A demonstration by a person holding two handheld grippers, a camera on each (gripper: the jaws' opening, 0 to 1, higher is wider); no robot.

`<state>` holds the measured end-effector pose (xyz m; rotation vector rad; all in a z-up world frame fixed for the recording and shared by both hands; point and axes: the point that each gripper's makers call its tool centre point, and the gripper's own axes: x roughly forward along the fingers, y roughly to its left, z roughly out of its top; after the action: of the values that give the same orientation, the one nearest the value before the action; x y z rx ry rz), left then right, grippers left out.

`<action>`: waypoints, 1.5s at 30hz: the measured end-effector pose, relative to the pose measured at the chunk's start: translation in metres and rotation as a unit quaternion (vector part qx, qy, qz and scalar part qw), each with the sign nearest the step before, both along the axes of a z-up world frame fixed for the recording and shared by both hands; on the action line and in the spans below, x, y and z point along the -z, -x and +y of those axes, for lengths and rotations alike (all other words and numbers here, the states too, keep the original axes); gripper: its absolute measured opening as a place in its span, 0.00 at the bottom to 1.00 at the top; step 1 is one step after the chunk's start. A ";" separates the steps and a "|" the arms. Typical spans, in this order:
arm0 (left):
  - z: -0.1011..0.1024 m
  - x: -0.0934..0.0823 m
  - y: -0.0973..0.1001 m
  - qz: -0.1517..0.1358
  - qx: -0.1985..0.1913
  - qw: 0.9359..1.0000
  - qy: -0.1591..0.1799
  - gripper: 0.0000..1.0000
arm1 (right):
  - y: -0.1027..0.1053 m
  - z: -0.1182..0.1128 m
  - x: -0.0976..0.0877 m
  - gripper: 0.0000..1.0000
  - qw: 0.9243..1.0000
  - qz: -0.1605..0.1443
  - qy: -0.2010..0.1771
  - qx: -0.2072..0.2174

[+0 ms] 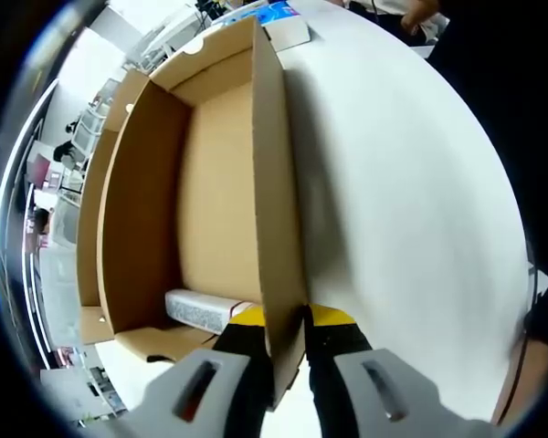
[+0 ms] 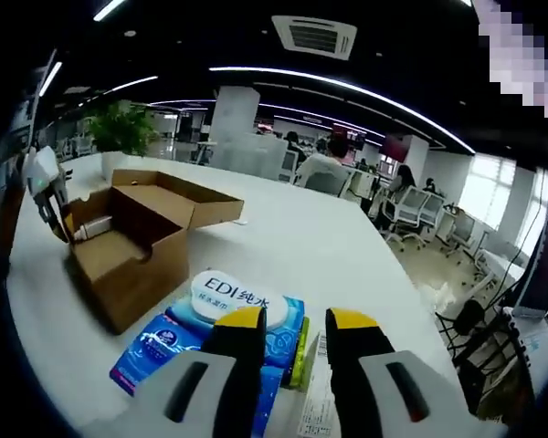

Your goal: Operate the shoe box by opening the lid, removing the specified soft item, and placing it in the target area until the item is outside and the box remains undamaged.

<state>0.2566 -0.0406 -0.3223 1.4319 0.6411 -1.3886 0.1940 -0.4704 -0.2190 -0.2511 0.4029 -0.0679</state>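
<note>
Left tongs (image 1: 288, 333) clamped the box (image 1: 201, 182) wall, a white packet (image 1: 205, 308) inside just left of them. Right tongs (image 2: 297, 333) hung released over wipes pack (image 2: 215, 333) on table (image 2: 301, 228).

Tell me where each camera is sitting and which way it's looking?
Left gripper view: rides on the left gripper, whose jaws are shut on a side wall of the open brown cardboard box, looking into it.
Right gripper view: rides on the right gripper, jaws open above the blue wet-wipes packet, facing across the white table.
Shared: the box; the left gripper shows at its far end.
</note>
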 end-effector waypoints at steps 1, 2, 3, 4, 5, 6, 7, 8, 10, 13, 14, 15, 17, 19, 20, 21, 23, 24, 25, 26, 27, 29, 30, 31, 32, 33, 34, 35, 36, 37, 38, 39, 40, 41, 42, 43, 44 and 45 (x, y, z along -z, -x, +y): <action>0.000 0.000 0.000 0.000 0.000 1.000 0.000 0.11 | 0.000 0.001 -0.001 0.26 1.000 -0.001 0.000 -0.001; 0.000 0.000 0.000 0.000 -0.001 1.000 0.000 0.11 | -0.001 0.002 -0.003 0.26 1.000 -0.004 0.006 -0.003; 0.000 0.000 0.000 0.000 -0.001 1.000 0.000 0.11 | -0.002 0.002 -0.004 0.26 1.000 -0.004 0.012 -0.005; 0.000 0.000 0.000 0.000 -0.001 1.000 0.000 0.11 | -0.003 0.003 -0.009 0.27 0.999 -0.010 0.031 -0.008; 0.000 0.000 0.000 0.000 -0.001 1.000 0.001 0.11 | -0.004 0.004 -0.011 0.28 0.999 -0.013 0.040 -0.012; 0.000 0.000 0.000 0.000 -0.001 1.000 0.001 0.11 | -0.005 0.007 -0.013 0.30 0.999 -0.014 0.040 -0.016; 0.000 0.000 0.000 0.000 -0.002 1.000 0.001 0.11 | -0.005 0.009 -0.014 0.31 0.999 -0.012 0.039 -0.017; -0.001 0.000 0.000 0.000 -0.001 1.000 0.001 0.11 | -0.007 0.012 -0.015 0.32 0.999 -0.005 0.038 -0.017; -0.001 0.000 0.001 0.000 -0.001 1.000 0.001 0.11 | -0.007 0.016 -0.013 0.32 0.999 0.007 0.040 -0.023; -0.001 0.000 0.001 0.000 -0.001 1.000 0.001 0.11 | -0.012 0.026 -0.017 0.33 0.997 0.004 0.066 -0.043; -0.001 0.000 0.001 0.000 -0.001 1.000 0.001 0.11 | -0.012 0.029 -0.018 0.33 0.997 0.004 0.065 -0.046; -0.001 0.000 0.001 0.000 -0.001 1.000 0.001 0.11 | -0.015 0.035 -0.020 0.34 0.996 0.002 0.067 -0.055; -0.001 0.000 0.001 0.000 -0.001 1.000 0.001 0.11 | -0.018 0.045 -0.024 0.36 0.995 -0.001 0.070 -0.069; -0.001 0.000 0.001 0.000 -0.001 1.000 0.002 0.11 | -0.022 0.060 -0.031 0.37 0.995 -0.015 0.047 -0.091; 0.000 0.000 0.001 0.000 -0.001 1.000 0.002 0.11 | -0.024 0.068 -0.038 0.37 0.993 -0.027 0.045 -0.108; 0.000 0.000 0.001 0.000 -0.001 1.000 0.002 0.11 | -0.025 0.073 -0.042 0.38 0.991 -0.033 0.048 -0.117; 0.000 0.000 0.001 0.000 -0.001 1.000 0.002 0.11 | -0.027 0.083 -0.050 0.38 0.989 -0.038 0.061 -0.130; 0.000 0.000 0.001 0.000 -0.001 1.000 0.002 0.11 | -0.028 0.085 -0.052 0.38 0.988 -0.039 0.067 -0.135; 0.000 0.000 0.001 0.000 0.000 1.000 0.002 0.11 | -0.029 0.091 -0.056 0.40 0.985 -0.042 0.084 -0.145; 0.000 0.000 0.001 0.000 0.000 1.000 0.002 0.11 | -0.030 0.096 -0.060 0.43 0.983 -0.046 0.092 -0.151; 0.000 0.000 0.001 0.000 0.000 1.000 0.002 0.11 | -0.031 0.099 -0.062 0.46 0.982 -0.048 0.096 -0.154; 0.000 0.000 0.001 0.000 0.000 1.000 0.002 0.11 | -0.031 0.108 -0.065 0.47 0.979 -0.049 0.109 -0.167; 0.000 0.000 0.001 0.000 0.000 1.000 0.002 0.11 | -0.031 0.113 -0.067 0.47 0.976 -0.050 0.116 -0.175; 0.000 0.000 0.001 -0.001 0.000 1.000 0.002 0.11 | -0.032 0.115 -0.067 0.48 0.975 -0.051 0.120 -0.179; 0.000 0.000 0.001 -0.001 0.001 1.000 0.002 0.11 | -0.032 0.119 -0.068 0.49 0.974 -0.052 0.124 -0.183; 0.000 0.000 0.001 -0.001 0.001 1.000 0.002 0.11 | -0.032 0.120 -0.068 0.50 0.974 -0.052 0.125 -0.184; 0.000 0.000 0.001 -0.001 0.001 1.000 0.002 0.11 | -0.033 0.122 -0.068 0.50 0.973 -0.052 0.127 -0.186; 0.000 0.000 0.001 -0.001 0.001 1.000 0.002 0.11 | -0.035 0.124 -0.067 0.51 0.972 -0.050 0.129 -0.189; 0.000 0.000 0.001 -0.001 0.001 1.000 0.002 0.11 | -0.036 0.125 -0.067 0.51 0.972 -0.049 0.131 -0.190; 0.000 0.000 0.001 -0.001 0.001 1.000 0.002 0.11 | -0.038 0.126 -0.066 0.51 0.971 -0.047 0.133 -0.192; 0.000 0.000 0.001 -0.001 0.001 1.000 0.002 0.11 | -0.039 0.127 -0.066 0.51 0.971 -0.047 0.133 -0.193; 0.000 0.000 0.000 -0.001 0.001 1.000 0.002 0.12 | -0.039 0.129 -0.065 0.51 0.970 -0.047 0.134 -0.196; 0.000 0.000 0.000 -0.001 0.001 1.000 0.002 0.12 | -0.040 0.130 -0.065 0.51 0.970 -0.048 0.133 -0.199; 0.000 0.000 0.000 -0.001 0.001 1.000 0.003 0.12 | -0.041 0.133 -0.065 0.51 0.969 -0.048 0.133 -0.203; 0.000 0.000 0.000 -0.001 0.002 1.000 0.003 0.12 | -0.042 0.134 -0.065 0.51 0.969 -0.048 0.133 -0.205; 0.000 0.000 0.000 -0.001 0.002 1.000 0.003 0.12 | -0.043 0.135 -0.064 0.51 0.968 -0.048 0.133 -0.206; 0.000 0.000 0.000 -0.001 0.002 1.000 0.003 0.12 | -0.044 0.137 -0.063 0.51 0.968 -0.047 0.133 -0.207; 0.000 0.000 0.000 -0.001 0.002 1.000 0.002 0.12 | -0.045 0.138 -0.062 0.51 0.968 -0.045 0.134 -0.209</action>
<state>0.2570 -0.0403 -0.3221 1.4314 0.6333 -1.3903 0.2388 -0.3323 -0.1570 -0.5942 0.2426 0.2816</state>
